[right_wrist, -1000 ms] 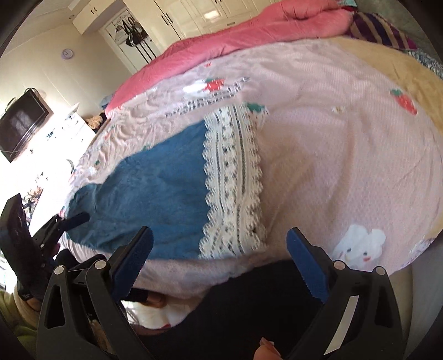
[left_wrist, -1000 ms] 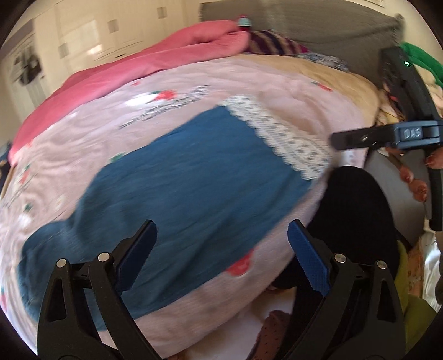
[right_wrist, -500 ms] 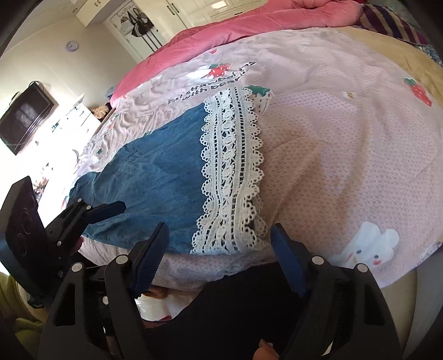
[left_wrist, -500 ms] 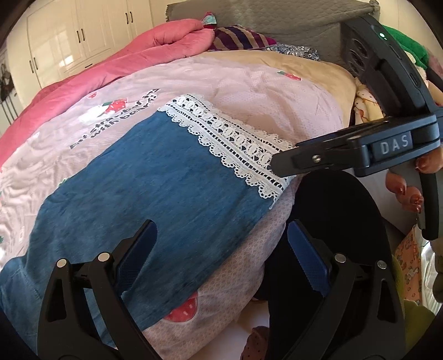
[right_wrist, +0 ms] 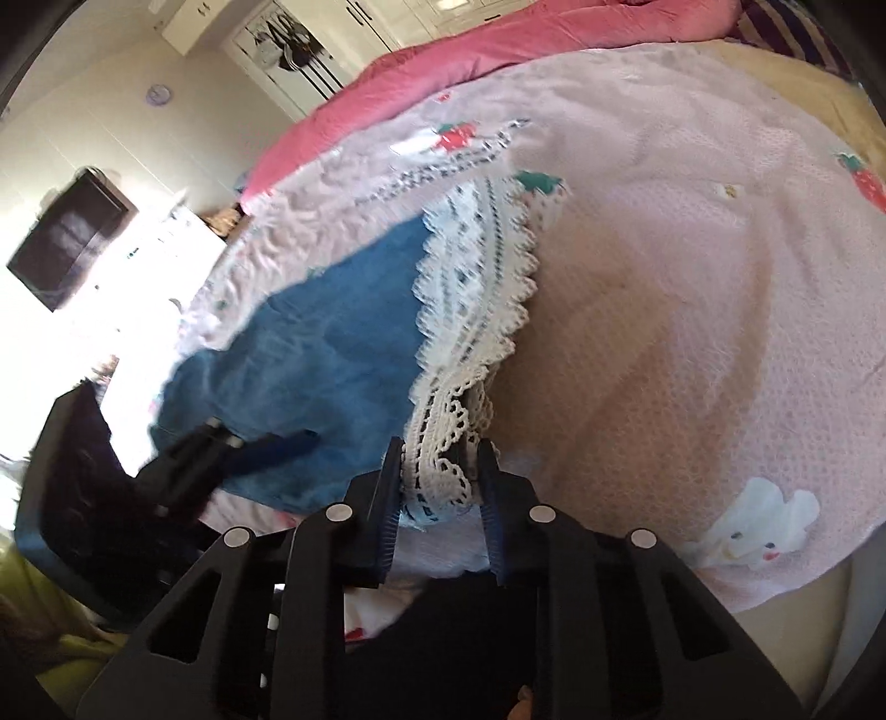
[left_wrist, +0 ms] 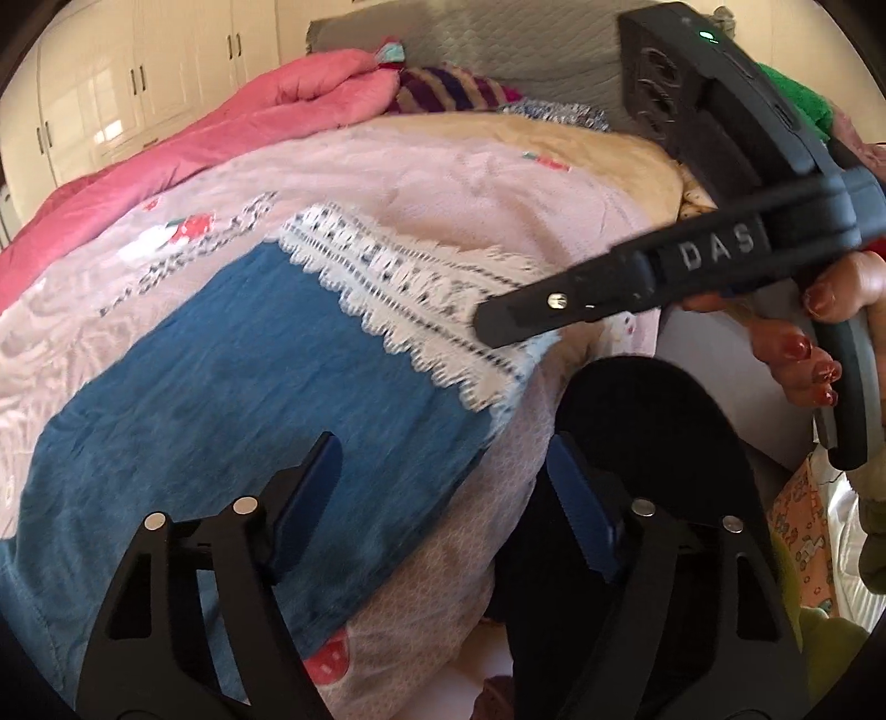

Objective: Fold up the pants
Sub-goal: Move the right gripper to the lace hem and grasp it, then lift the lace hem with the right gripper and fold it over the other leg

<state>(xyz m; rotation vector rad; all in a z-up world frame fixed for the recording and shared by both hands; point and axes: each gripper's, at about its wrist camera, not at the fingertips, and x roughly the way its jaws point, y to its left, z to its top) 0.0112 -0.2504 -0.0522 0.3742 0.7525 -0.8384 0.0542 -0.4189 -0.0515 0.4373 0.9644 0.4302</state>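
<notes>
Blue pants [left_wrist: 232, 399] with a white lace hem [left_wrist: 421, 293] lie flat on a pink bedspread [left_wrist: 443, 183]. In the right wrist view the pants [right_wrist: 326, 354] stretch to the left and the lace hem [right_wrist: 476, 288] runs toward me. My right gripper [right_wrist: 440, 487] is shut on the near corner of the lace hem, which bunches between its pads. It also shows in the left wrist view [left_wrist: 487, 327], tip on the lace. My left gripper [left_wrist: 443, 487] is open over the near edge of the blue fabric, holding nothing.
A pink quilt [left_wrist: 183, 155] is heaped at the far side of the bed, with a striped cloth [left_wrist: 448, 88] and a grey headboard [left_wrist: 498, 50] behind. A beige blanket [left_wrist: 598, 149] lies at the right. A black-clad knee [left_wrist: 653, 443] is at the bed's near edge.
My right gripper has moved in and closed on the lace hem corner, which now bunches up. My left gripper has narrowed slightly and stays open over the blue fabric.
</notes>
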